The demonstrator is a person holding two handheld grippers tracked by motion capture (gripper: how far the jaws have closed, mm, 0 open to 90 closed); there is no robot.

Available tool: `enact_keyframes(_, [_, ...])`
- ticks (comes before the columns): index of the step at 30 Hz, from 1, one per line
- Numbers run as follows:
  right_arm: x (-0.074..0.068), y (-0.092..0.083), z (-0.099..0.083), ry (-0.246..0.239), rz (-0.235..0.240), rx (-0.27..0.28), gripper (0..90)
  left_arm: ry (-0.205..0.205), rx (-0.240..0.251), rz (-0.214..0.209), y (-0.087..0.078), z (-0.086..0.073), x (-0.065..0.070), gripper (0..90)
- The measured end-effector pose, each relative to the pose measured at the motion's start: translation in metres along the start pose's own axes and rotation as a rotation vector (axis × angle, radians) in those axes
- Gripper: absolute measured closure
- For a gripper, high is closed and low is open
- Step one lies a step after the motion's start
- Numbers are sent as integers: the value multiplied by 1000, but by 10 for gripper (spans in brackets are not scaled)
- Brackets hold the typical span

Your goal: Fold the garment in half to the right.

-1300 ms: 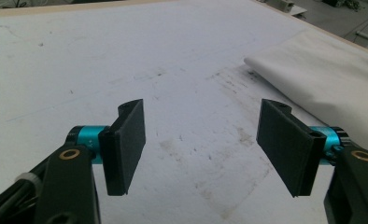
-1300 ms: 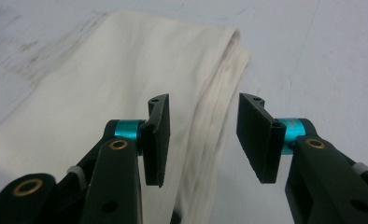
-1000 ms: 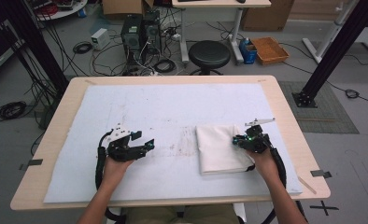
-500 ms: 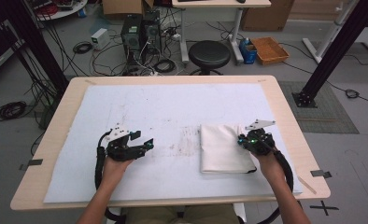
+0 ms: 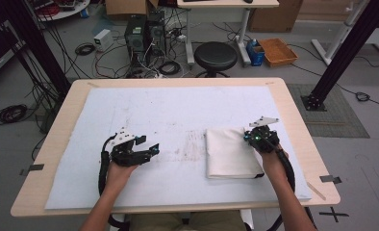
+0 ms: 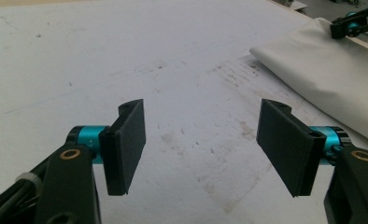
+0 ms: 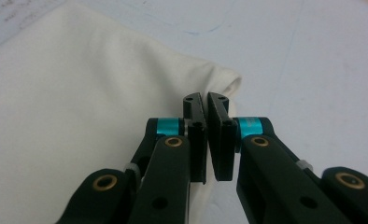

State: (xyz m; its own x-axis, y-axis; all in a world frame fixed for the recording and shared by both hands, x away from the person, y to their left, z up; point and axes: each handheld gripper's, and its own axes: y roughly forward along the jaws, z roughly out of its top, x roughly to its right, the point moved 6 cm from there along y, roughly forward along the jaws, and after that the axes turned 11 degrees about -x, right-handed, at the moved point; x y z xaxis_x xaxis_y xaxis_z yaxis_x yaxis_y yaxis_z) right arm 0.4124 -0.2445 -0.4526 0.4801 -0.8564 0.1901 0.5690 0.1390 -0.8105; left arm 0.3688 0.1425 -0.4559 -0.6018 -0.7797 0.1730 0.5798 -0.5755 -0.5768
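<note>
Folded white cloth [image 5: 232,154] lies flat on the pale blue mat [image 5: 178,110] that covers the wooden table [image 5: 293,110], on the right side near the person. The right gripper [image 7: 206,108] sits at the cloth's right edge. Its two black jaws have just been closing and now press together, with no cloth seen between them. The left gripper [image 6: 201,135] rests on the mat well apart from the cloth, jaws wide apart and holding nothing.
</note>
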Motion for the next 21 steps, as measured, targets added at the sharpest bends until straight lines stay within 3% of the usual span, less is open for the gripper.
enact_keyframes(6, [-8, -15, 1, -91, -140, -4, 872, 3, 1, 3, -1, 0, 0, 330])
enact_keyframes(10, [-5, 2, -8, -69, -136, -162, 846, 1, -4, 4, 0, 0, 0, 330])
enact_keyframes(13, [3, 11, -15, -2, -116, -177, 719, 2, 1, 4, -1, 0, 0, 330])
enact_keyframes(16, [10, 4, -15, 58, -131, -123, 557, -7, 0, 6, -1, -1, -2, 330])
enact_keyframes(19, [16, -14, -7, 82, -141, 51, 528, -10, 13, 11, -2, 0, -4, 330])
enact_keyframes(20, [15, -19, -4, 88, -111, 102, 543, -10, 21, 14, -3, 1, -4, 330])
enact_keyframes(21, [14, -20, -2, 90, -46, 138, 586, -12, 31, 15, -4, 1, -4, 329])
